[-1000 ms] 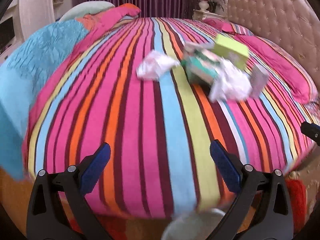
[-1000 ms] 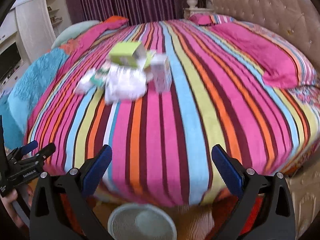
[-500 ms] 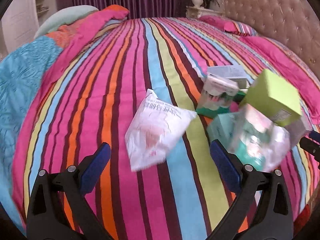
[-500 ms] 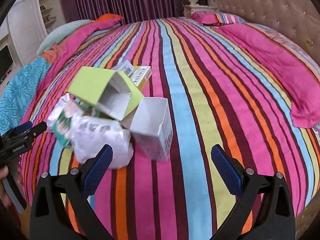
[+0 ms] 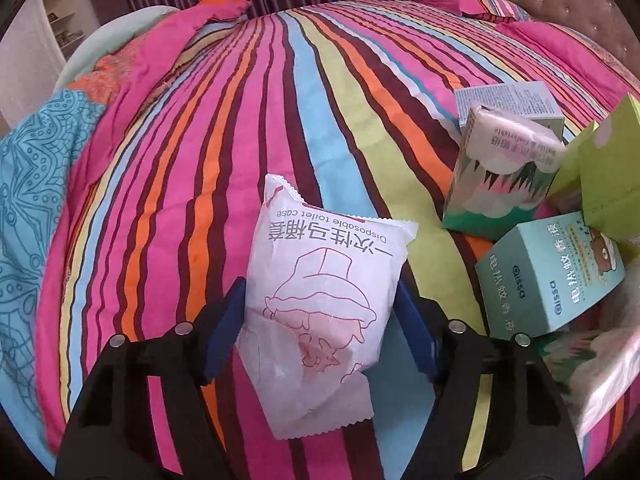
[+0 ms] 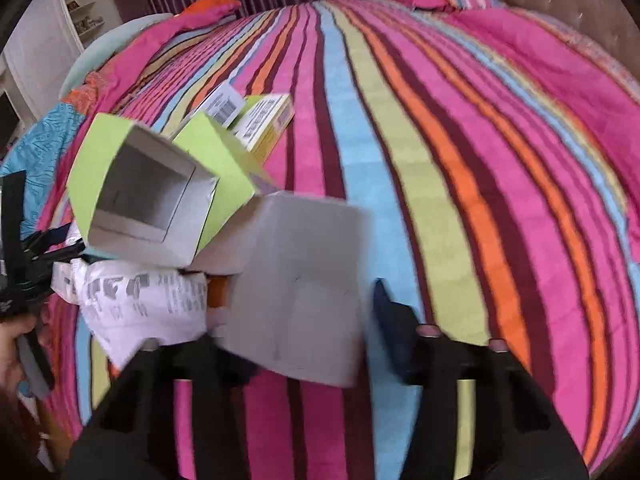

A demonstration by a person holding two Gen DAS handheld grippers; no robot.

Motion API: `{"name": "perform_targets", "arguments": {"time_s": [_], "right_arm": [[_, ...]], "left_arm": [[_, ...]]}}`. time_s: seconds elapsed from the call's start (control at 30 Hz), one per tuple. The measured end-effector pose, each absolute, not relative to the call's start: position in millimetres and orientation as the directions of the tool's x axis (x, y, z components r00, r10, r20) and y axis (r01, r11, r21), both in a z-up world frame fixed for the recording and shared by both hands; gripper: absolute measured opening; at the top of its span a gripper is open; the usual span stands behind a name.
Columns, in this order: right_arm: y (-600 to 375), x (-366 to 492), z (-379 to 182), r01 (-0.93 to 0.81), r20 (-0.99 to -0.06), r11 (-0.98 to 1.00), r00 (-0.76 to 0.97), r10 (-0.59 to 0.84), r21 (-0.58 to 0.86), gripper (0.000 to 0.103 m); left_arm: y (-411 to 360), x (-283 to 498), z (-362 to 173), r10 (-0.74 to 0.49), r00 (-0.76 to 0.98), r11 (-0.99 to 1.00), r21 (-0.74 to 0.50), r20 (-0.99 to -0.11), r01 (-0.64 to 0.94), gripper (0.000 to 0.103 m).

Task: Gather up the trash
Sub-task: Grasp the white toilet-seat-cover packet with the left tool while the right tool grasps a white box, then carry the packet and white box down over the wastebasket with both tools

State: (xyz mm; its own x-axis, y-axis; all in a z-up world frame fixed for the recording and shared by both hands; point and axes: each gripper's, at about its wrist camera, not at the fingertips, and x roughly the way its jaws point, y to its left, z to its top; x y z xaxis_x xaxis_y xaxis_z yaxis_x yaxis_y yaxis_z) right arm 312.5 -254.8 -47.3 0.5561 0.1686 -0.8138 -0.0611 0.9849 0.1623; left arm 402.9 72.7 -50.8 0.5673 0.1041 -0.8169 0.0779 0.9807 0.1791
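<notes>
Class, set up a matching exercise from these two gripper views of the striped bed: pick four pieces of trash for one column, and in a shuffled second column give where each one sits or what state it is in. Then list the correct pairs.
Things
1. white packet
2. green box
3. teal box
4. grey box

Places or states
A. open end faces the camera, empty inside
B. between the left gripper's fingers
C. bear picture on it, right of the white packet
D. between the right gripper's fingers

Pairs: 1-B, 2-A, 3-C, 4-D

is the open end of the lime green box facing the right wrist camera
Yes, the lime green box lies tipped toward the right wrist camera, so its empty white inside shows through the open end.
</notes>
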Motion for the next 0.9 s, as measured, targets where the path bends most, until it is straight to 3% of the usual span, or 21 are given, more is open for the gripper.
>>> {"name": "perform_targets", "arguments": {"time_s": [0.07,0.53,0.9], "right_arm": [[-256.6,307.2,-46.6,-0.070,-0.809,0.982,0.558,0.184,0.175,0.030],[-280.7,251.8,-2.7,-0.068,-0.771,0.985,0.615,0.165,0.157,0.030],[-276.8,163.8,-12.4,-0.130,-0.785,0.972,0.574,0.233,0.194,0.030]], "left_arm": [[74.0,398.6,-48.0,0.113,0.574,0.982,0.180,-0.811,0.062,0.069],[100.2,304.1,16.3,0.061,0.641,0.997,0.073,-0.765,-0.008,0.069],[85.6,170.2,1.4,-0.024,0.629,0.999,-0.004,-0.777,0.033,0.069]]}}
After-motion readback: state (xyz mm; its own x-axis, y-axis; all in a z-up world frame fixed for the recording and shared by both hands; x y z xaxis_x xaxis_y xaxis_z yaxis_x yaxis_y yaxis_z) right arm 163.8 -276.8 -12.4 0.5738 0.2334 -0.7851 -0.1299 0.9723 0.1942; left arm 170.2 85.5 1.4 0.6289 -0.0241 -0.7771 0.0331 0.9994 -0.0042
